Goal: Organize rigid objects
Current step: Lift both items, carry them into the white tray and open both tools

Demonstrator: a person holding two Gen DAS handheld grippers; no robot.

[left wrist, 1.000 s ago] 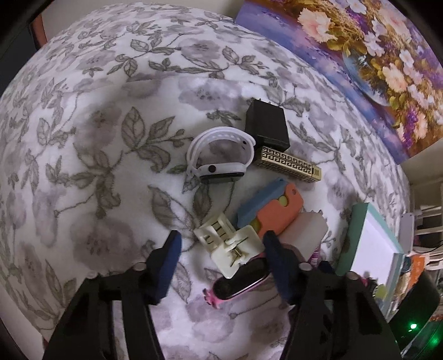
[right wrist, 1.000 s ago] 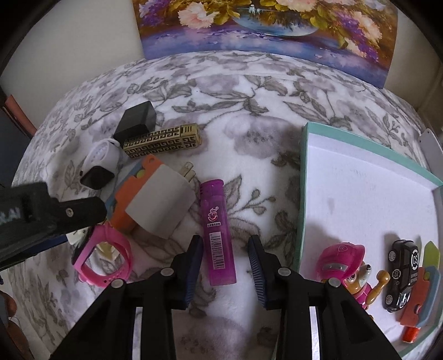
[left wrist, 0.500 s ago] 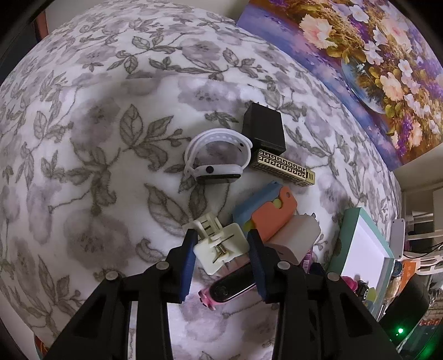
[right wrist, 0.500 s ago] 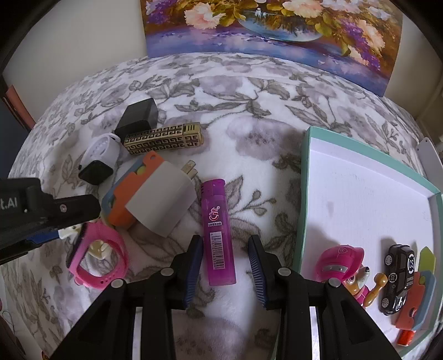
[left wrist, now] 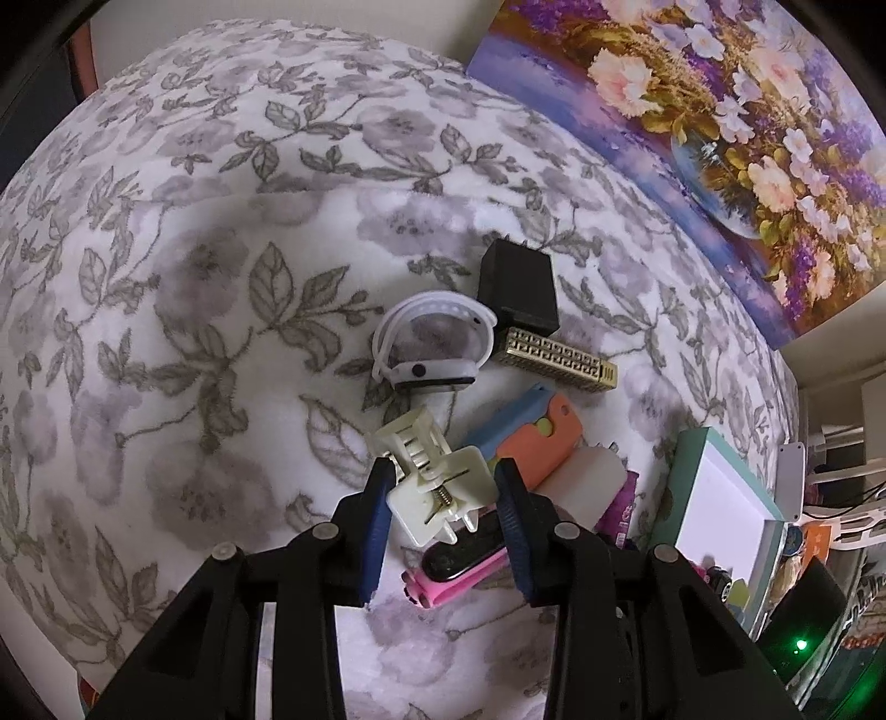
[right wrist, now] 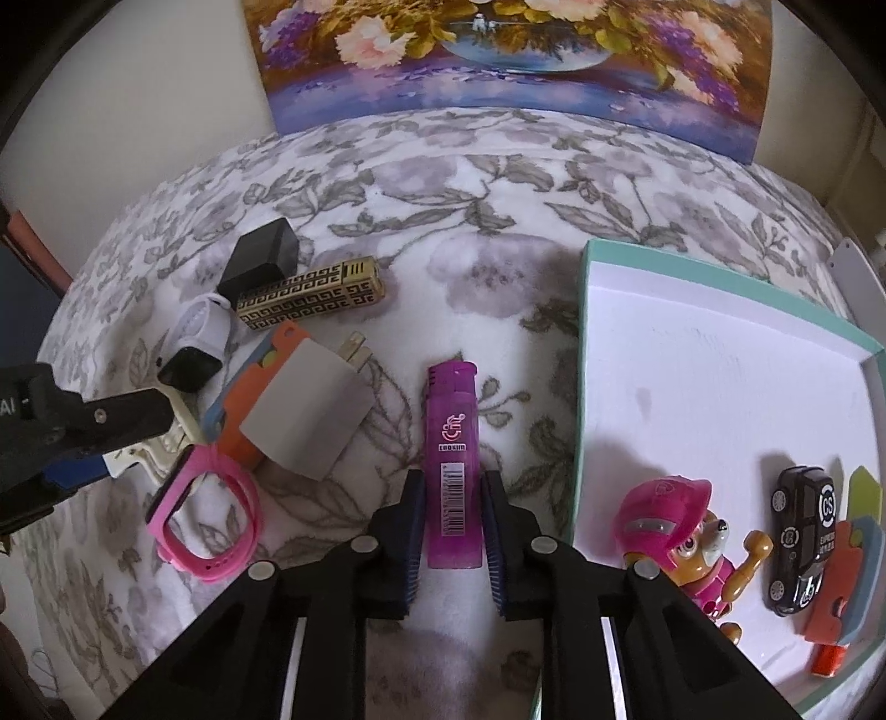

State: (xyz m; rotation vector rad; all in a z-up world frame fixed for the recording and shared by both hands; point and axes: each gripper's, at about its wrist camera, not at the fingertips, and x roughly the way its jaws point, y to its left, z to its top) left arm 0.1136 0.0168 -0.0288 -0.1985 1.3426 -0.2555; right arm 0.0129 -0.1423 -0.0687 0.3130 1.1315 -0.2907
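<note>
**Both hands now gripping**

We read "CS" on the toy car [right wrist: 800, 529] in the tray [right wrist: 581, 354]; the lighter's [right wrist: 451, 443] lettering is unclear. We count two watches, two chargers, two lighters. Since a second ago, our left hand-held gripper [left wrist: 443, 501] has clamped the cream clip [left wrist: 437, 479], our right hand-held gripper [right wrist: 453, 518] the purple lighter on the bed [left wrist: 166, 277].

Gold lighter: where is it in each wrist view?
Left wrist: gold lighter right of centre, just below the black cube.
Right wrist: upper left, just right of the same cube.
Shared landmark: the flower painting behind.
</note>
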